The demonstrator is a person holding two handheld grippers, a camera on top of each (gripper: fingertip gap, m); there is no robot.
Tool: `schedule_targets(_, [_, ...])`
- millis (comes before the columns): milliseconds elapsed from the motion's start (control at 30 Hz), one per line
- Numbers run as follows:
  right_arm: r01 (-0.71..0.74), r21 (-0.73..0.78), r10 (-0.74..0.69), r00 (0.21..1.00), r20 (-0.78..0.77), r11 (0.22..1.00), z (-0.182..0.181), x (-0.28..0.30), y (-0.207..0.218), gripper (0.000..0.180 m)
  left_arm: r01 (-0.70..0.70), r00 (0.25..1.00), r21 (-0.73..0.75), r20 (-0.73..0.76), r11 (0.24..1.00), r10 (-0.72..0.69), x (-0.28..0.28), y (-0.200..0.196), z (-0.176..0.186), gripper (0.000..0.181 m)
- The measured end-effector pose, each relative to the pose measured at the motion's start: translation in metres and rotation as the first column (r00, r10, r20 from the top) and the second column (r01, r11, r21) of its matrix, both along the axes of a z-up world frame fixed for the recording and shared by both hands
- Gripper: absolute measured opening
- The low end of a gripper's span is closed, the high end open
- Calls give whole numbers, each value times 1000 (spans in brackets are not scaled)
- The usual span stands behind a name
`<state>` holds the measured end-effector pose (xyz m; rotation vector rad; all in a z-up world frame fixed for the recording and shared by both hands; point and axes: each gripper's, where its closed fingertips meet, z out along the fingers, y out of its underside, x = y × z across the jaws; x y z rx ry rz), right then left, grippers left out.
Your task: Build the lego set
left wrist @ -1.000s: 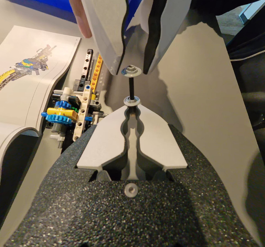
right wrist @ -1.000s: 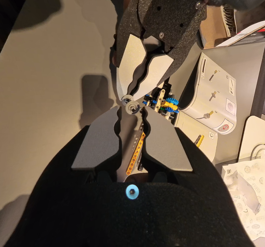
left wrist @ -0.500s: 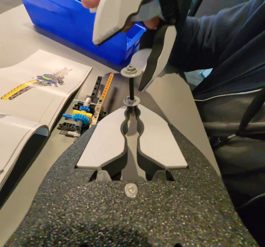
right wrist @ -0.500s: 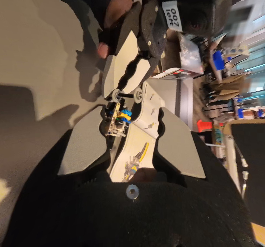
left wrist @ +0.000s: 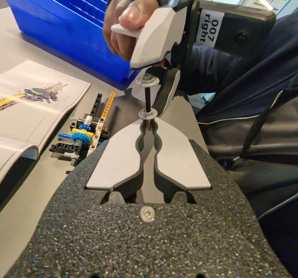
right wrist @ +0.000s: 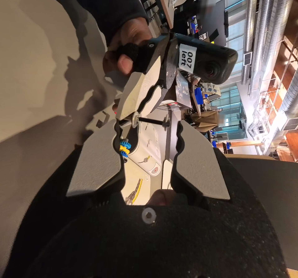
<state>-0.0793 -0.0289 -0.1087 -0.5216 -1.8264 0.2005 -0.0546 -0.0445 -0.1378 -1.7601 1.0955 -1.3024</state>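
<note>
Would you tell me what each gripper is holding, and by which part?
The left gripper pinches the black axle at its near end, below the lower grey disc. The right gripper holds nothing.

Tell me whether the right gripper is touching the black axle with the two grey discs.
Apart. The right wrist view shows the right gripper open, with the black axle crossing beyond its tips, a gap visible at both fingers; the left gripper holds it.

The left gripper [left wrist: 148, 121], low in the frame's centre, has its fingertips pinched together on a thin axle, while the right gripper [right wrist: 147, 125] stands spread wide, its fingers [right wrist: 103, 154] well apart
</note>
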Motion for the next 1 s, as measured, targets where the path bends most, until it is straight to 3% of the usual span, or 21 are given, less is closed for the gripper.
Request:
schedule_targets(167, [2,-10,-2,1000,-20,1000,0,-1,1,60,-13,999,-21,29,1000,13,-3,3,4,7])
schedule_targets(600, [9,-79,-7,1000,26,997,-6,2,3,57,-8,999,-132,45,991,14,1,2,-1,7])
schedule_targets(733, [23,-69,-20,999,43,997,-10,3,7,54,-12,999,-161,47,987,20,1,4,-5,7])
schedule_targets(767, [40,-64,-39,999,28,997,-7,3,10,44,0,999,-170,51,985,9,1,3,-5,7])
schedule_targets(1000, [60,-52,-58,998,29,997,-12,2,15,44,-15,998,-194,63,981,27,3,6,-8,7])
